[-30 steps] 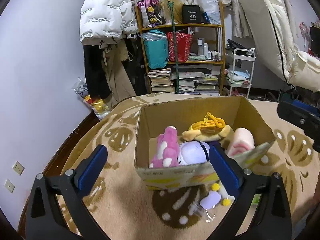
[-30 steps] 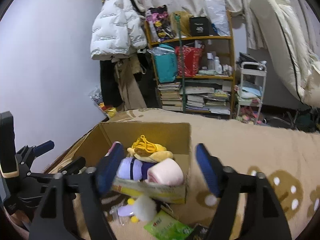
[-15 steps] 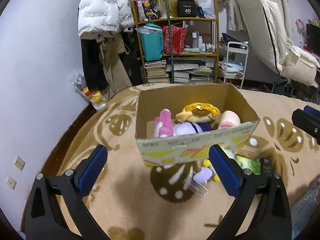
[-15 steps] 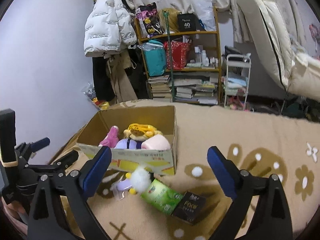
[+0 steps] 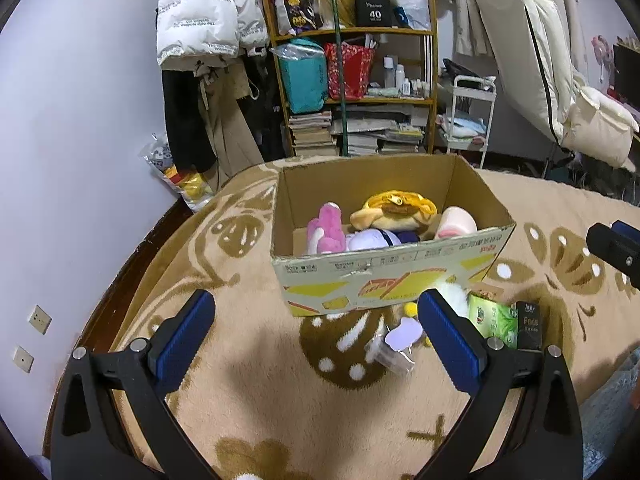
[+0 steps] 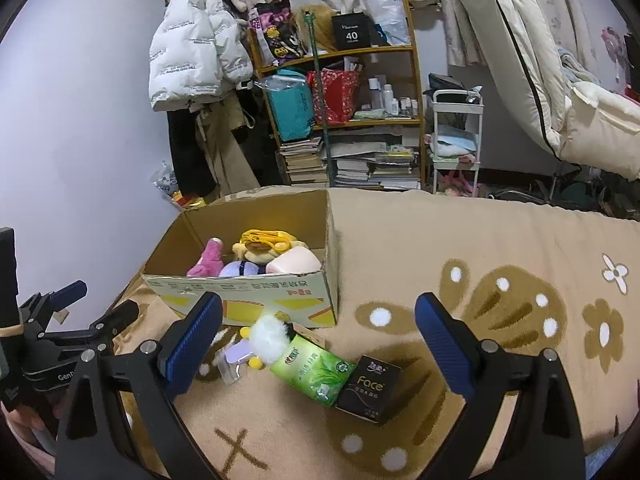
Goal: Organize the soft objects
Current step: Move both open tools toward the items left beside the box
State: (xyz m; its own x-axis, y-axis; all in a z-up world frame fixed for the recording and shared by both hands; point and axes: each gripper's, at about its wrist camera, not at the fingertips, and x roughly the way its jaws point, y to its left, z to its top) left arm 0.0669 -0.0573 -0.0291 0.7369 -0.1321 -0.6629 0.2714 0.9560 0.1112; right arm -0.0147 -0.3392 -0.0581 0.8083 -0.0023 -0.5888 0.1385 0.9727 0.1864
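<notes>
A cardboard box (image 5: 384,276) stands on the beige patterned blanket and holds a pink plush (image 5: 326,230), a yellow plush (image 5: 394,214), a lilac plush (image 5: 370,240) and a pale pink soft roll (image 5: 458,222). The box also shows in the right wrist view (image 6: 256,296). In front of it lie a white fluffy pompom toy (image 6: 270,338) and a lilac keychain (image 6: 238,356). My left gripper (image 5: 316,334) is open and empty, hovering short of the box. My right gripper (image 6: 318,338) is open and empty above the items in front.
A green tissue pack (image 6: 312,370) and a black box marked Face (image 6: 370,388) lie by the box. A cluttered shelf (image 5: 352,80), hanging coats (image 5: 208,40) and a white trolley (image 5: 468,116) stand behind. The blanket's left edge drops to dark floor (image 5: 132,272).
Both grippers have pulled back and up from the box, so the box looks farther away. The right gripper's fingers stand wider apart. The items in front of the box have come into view.
</notes>
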